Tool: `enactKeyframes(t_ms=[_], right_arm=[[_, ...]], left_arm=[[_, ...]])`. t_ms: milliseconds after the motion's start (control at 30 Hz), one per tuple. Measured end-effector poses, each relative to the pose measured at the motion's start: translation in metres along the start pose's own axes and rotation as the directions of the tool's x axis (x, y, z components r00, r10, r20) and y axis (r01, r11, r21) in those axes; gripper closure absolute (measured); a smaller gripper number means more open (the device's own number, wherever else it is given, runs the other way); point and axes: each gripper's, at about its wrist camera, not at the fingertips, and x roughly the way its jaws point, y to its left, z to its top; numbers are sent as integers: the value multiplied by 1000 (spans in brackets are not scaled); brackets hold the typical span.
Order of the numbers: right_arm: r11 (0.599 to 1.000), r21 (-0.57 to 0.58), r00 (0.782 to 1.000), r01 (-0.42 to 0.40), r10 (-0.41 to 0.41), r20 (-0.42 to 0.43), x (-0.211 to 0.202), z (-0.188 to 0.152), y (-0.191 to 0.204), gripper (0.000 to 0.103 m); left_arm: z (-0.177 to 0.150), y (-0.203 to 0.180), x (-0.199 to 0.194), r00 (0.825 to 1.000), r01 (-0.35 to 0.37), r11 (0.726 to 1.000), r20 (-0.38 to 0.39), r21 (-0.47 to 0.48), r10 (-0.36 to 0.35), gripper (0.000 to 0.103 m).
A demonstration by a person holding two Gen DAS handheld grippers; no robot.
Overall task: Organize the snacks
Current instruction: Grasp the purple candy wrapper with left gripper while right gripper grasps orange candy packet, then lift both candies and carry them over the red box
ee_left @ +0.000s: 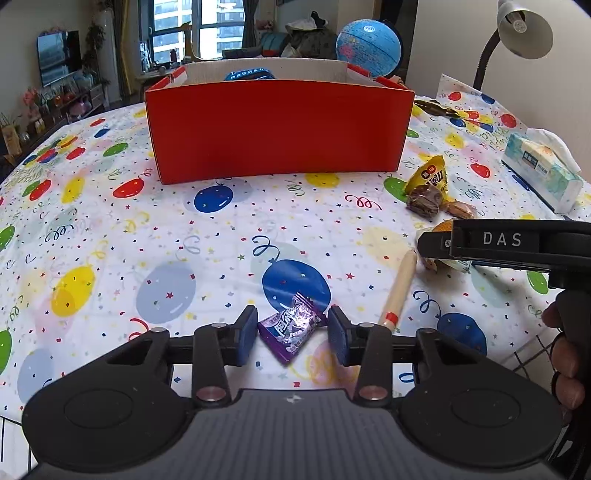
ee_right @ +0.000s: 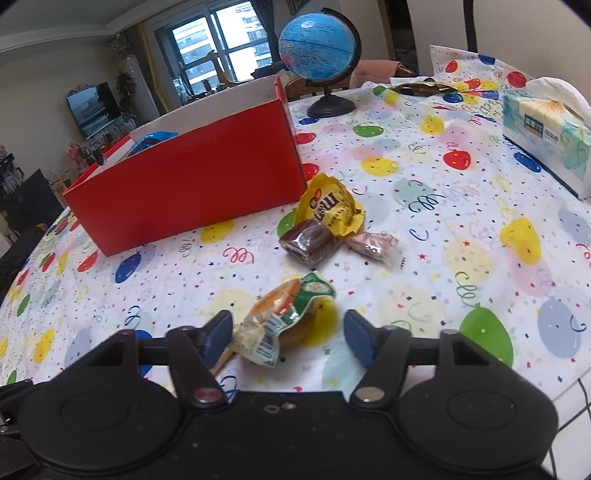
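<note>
On table, both views: party cloth (ee_left: pixel 110 229) w/ balloon print covers the top.
Left gripper (ee_left: pixel 292 334): jaws apart, one blue pad each side of the purple candy (ee_left: pixel 290 330); pads close to the wrapper, contact can't tell. Candy lies flat on cloth, near edge.
Right gripper (ee_right: pixel 289 334): jaws apart, wide. Orange-green snack pack (ee_right: pixel 286 317) lies on cloth between the fingers, nearer the left pad; touching or not, can't tell. Seen from left view, the gripper body (ee_left: pixel 509 247) sits over that pack at right.
Red box (ee_left: pixel 277 129): open top, stands mid-table beyond the candy; sth blue (ee_left: pixel 249 75) inside, only its top shows.
Other snacks: yellow pack (ee_right: pixel 328 210) just right of box's near corner; brown wrapped sweet (ee_right: pixel 308 242) touching its front edge; smaller brown sweet (ee_right: pixel 375 245) just beside that, to the right.
Wooden stick (ee_left: pixel 400 286): w/ red band at near end, lies on cloth btwn candy and the orange-green pack, apart from candy.
Globe (ee_right: pixel 317 46): on black stand, behind box, far side.
Tissue box (ee_right: pixel 546 140): far right edge, tissue sticking up.
Lamp (ee_left: pixel 522 31): far right corner, head tilted down.
</note>
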Motion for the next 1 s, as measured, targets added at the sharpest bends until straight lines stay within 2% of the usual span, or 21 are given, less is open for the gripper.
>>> enactKeyframes(t_ms=[33, 100, 533, 600, 1000], right_arm=[[1000, 1, 1000, -6, 6, 0, 0, 0, 0, 51], [1000, 0, 1000, -16, 16, 2, 0, 0, 0, 59], [1000, 0, 999, -22, 22, 24, -10, -1, -5, 62], [1000, -5, 999, -23, 23, 29, -14, -1, -5, 67], [999, -18, 997, -41, 42, 66, -38, -3, -4, 67]], left_arm=[[0, 0, 0, 1000, -1, 1000, 3, -3, 1, 64], [0, 1, 0, 1000, -4, 1000, 8, -9, 4, 73], [1, 6, -1, 1000, -24, 998, 10, -56, 24, 74], [1, 7, -3, 999, -27, 998, 16, -60, 28, 74], [3, 6, -27, 998, -28, 997, 59, -74, 32, 74]])
